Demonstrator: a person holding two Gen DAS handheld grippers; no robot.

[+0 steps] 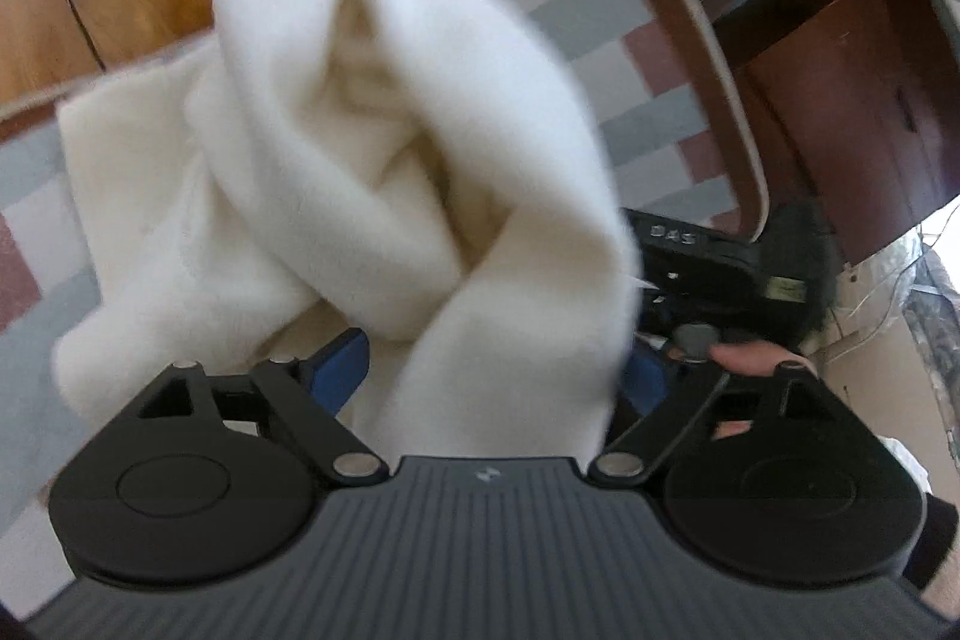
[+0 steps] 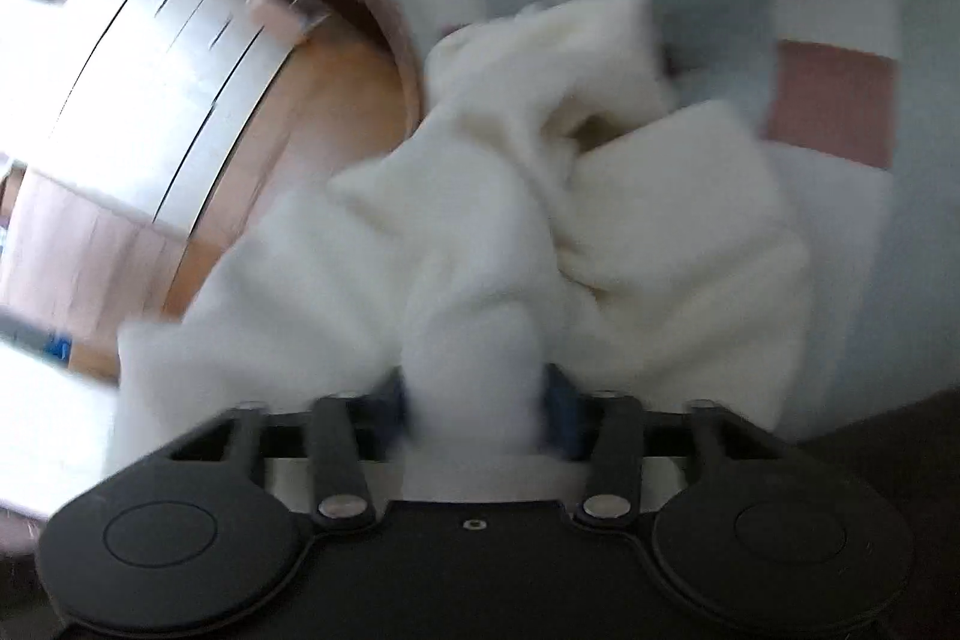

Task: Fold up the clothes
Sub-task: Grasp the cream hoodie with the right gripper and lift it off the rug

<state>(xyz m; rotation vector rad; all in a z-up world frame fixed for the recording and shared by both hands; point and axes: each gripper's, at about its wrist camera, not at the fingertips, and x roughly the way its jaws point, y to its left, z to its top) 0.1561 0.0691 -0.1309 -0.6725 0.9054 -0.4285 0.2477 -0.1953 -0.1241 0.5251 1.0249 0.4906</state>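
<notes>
Left gripper (image 1: pixel 498 370): blue pads clamped on a bunched fold of white fleece garment (image 1: pixel 372 148). Right gripper (image 2: pixel 474 394): likewise pinching the garment (image 2: pixel 600 196), which drapes crumpled over a checked grey-and-pink cloth (image 1: pixel 630 58).

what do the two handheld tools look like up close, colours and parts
Both are alike: the left tool has a dark grey ribbed body, two round black discs at its sides, black link arms with silver pivot pins, and blue fingers. The right tool shows the same black discs, silver pins and blue fingers, blurred. A dark sleeve shows at the left view's edge.
</notes>
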